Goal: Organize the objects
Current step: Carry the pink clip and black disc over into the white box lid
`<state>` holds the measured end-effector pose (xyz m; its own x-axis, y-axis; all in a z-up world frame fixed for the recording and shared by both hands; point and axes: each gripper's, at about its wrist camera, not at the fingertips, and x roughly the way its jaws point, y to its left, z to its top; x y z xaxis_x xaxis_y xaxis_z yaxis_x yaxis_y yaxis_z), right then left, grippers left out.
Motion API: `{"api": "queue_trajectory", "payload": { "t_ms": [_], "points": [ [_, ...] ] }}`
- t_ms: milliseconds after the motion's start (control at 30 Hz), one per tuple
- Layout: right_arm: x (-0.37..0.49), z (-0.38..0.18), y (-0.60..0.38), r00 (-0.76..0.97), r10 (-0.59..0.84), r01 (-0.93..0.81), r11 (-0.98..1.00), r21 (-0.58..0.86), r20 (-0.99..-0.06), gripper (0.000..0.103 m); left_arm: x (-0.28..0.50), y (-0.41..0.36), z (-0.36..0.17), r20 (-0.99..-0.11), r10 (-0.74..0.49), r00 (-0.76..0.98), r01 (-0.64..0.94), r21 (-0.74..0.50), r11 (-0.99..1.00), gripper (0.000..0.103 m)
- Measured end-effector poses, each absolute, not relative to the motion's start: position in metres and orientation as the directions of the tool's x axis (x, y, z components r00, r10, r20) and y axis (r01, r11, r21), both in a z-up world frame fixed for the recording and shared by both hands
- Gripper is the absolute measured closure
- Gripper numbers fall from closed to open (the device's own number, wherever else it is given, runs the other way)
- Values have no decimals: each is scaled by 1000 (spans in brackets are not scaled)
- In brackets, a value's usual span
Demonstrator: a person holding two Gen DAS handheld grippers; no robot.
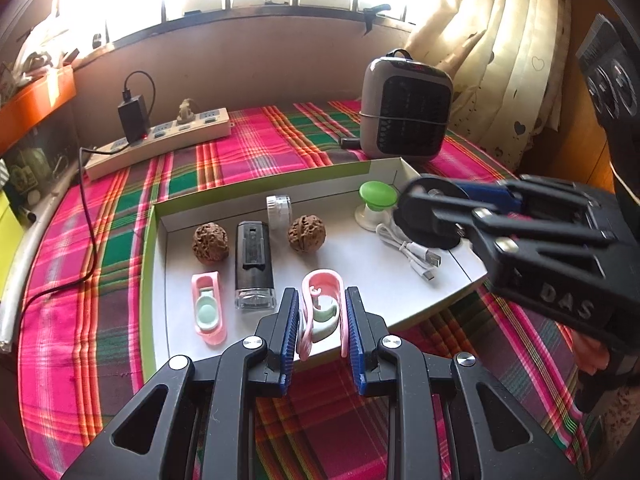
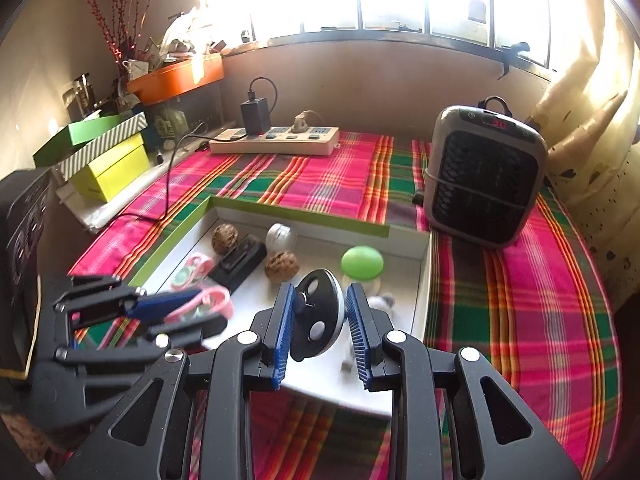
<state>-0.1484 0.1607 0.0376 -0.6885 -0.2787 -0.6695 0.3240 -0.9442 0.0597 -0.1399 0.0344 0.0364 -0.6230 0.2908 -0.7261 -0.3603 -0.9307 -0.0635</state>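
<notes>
A shallow white box with a green rim lies on the plaid cloth. It holds two walnuts, a black lighter, a clear small jar, a green-capped knob, a white USB cable and a pink clip. My left gripper is shut on a second pink clip above the box's near edge. My right gripper is shut on a black round disc over the box's right part; the disc also shows in the left wrist view.
A grey space heater stands behind the box at the right. A white power strip with a black charger lies at the back left. Green and yellow boxes are stacked at the left edge. A curtain hangs at the right.
</notes>
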Motion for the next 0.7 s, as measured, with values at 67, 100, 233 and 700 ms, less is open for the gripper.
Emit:
{"api": "queue_trajectory", "payload": {
  "t_ms": [67, 100, 233, 700],
  "points": [
    [-156, 37, 159, -689, -276, 325, -944, 55, -671, 75, -143, 35, 35, -727, 289, -623, -357, -65, -932, 82],
    [-160, 36, 158, -688, -274, 325, -944, 53, -672, 75, -144, 35, 34, -728, 289, -621, -356, -66, -932, 82],
    [-174, 32, 152, -678, -272, 332, -942, 46, -683, 75, -150, 35, 28, -735, 286, -614, -350, -71, -934, 82],
    [-218, 18, 133, -631, -255, 350, -936, 25, -732, 75, -165, 32, 18, -739, 298, -604, -330, -109, -938, 82]
  ]
}}
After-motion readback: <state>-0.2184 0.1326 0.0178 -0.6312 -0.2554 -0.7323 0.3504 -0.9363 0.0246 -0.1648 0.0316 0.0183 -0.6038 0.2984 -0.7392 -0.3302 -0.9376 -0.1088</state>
